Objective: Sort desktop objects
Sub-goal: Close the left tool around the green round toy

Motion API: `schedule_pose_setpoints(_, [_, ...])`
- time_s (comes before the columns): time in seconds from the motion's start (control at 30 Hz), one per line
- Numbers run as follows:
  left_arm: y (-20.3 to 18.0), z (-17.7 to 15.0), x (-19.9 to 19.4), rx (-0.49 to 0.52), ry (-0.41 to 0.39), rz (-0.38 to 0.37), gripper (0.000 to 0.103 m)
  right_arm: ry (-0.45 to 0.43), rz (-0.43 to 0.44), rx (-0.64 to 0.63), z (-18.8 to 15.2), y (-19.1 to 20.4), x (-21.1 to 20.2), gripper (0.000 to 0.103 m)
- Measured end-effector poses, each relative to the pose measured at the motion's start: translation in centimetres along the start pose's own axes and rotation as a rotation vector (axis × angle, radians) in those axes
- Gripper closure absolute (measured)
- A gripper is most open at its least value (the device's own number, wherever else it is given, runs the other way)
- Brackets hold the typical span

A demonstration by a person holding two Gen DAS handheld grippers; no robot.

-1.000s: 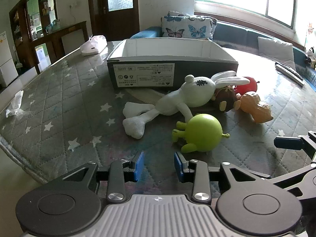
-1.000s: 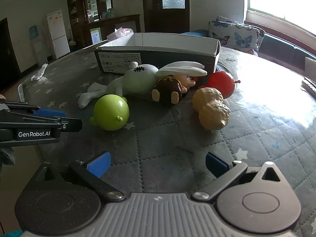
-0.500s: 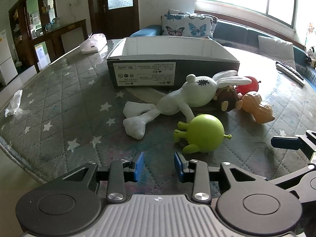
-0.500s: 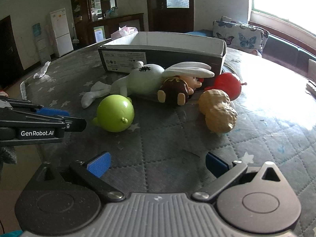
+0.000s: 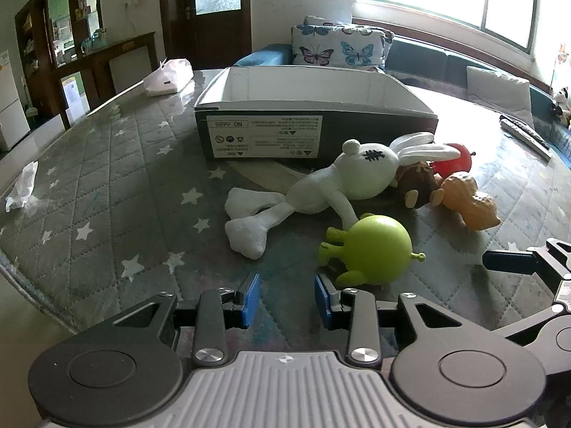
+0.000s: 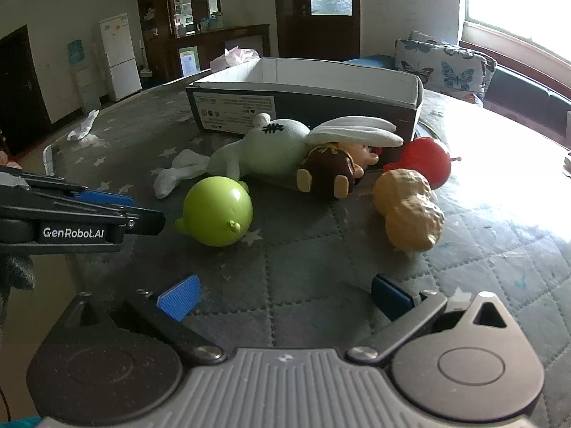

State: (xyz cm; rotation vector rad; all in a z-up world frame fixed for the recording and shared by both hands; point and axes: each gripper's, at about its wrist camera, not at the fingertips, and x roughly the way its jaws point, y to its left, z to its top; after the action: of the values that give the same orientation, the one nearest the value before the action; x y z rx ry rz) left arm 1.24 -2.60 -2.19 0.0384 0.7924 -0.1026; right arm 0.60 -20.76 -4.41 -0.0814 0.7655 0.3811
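A dark open cardboard box stands at the back of the table. In front of it lie a white plush rabbit, a green round toy, a brown doll, a red ball toy and a tan peanut toy. My left gripper is open and empty, just short of the green toy. My right gripper is wide open and empty, in front of the toys.
The table has a grey quilted star cloth. A crumpled tissue lies at its left edge, a white plastic bag at the back left, a remote at the far right. Butterfly cushions sit behind the box.
Both grippers have moved forward a little toward the toys, which look larger now. Both stay open and the toys have not moved.
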Motion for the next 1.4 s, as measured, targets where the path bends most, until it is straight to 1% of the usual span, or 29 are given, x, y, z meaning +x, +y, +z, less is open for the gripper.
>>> schedule_pose_setpoints(0.23, [0.8, 0.9, -0.1, -0.020, -0.008, -0.040, 0.066, -0.009, 0.021, -0.019, 0.5, 0.3, 0.3, 0.001])
schedule_pose_setpoints(0.37, [0.8, 1.6, -0.6, -0.018, -0.021, -0.069, 0.066, -0.017, 0.041, -0.032, 1.1, 0.6, 0.6, 0.005])
schedule_pose_setpoints(0.43, [0.7, 1.9, -0.9, -0.012, -0.029, -0.096, 0.066, -0.020, 0.054, -0.040, 1.4, 0.7, 0.8, 0.006])
schedule_pose_setpoints(0.53, [0.4, 2.3, -1.3, -0.003, -0.034, -0.138, 0.066, -0.023, 0.080, -0.055, 1.7, 1.1, 1.0, 0.011])
schedule_pose_setpoints(0.67, [-0.3, 2.9, -1.6, 0.026, -0.035, -0.195, 0.066, -0.030, 0.116, -0.057, 2.2, 1.5, 1.2, 0.022])
schedule_pose_setpoints(0.73, [-0.8, 3.2, -1.6, 0.054, -0.035, -0.222, 0.066, -0.035, 0.131, -0.057, 2.4, 1.5, 1.3, 0.022])
schedule_pose_setpoints(0.8, [-1.2, 3.4, -1.3, 0.072, -0.021, -0.255, 0.066, -0.039, 0.143, -0.059, 2.7, 1.5, 1.4, 0.024])
schedule_pose_setpoints(0.93, [-1.4, 3.7, -0.4, 0.068, 0.031, -0.308, 0.066, -0.035, 0.172, -0.059, 3.1, 1.6, 1.8, 0.034])
schedule_pose_setpoints(1.0, [-1.5, 3.8, 0.1, 0.062, 0.050, -0.312, 0.066, -0.032, 0.182, -0.062, 3.1, 1.6, 1.9, 0.038])
schedule_pose_setpoints(1.1, [-1.4, 3.8, 0.7, 0.053, 0.074, -0.307, 0.065, -0.031, 0.200, -0.059, 3.3, 1.5, 2.2, 0.041])
schedule_pose_setpoints(1.17, [-1.2, 3.9, 0.9, 0.043, 0.085, -0.316, 0.065, -0.030, 0.212, -0.056, 3.4, 1.5, 2.3, 0.045])
schedule_pose_setpoints(1.23, [-0.9, 4.1, 1.0, 0.031, 0.093, -0.325, 0.064, -0.029, 0.220, -0.056, 3.6, 1.4, 2.4, 0.046])
schedule_pose_setpoints(1.4, [-0.8, 4.4, 1.3, 0.035, 0.106, -0.330, 0.063, -0.029, 0.225, -0.053, 3.8, 1.3, 2.6, 0.047])
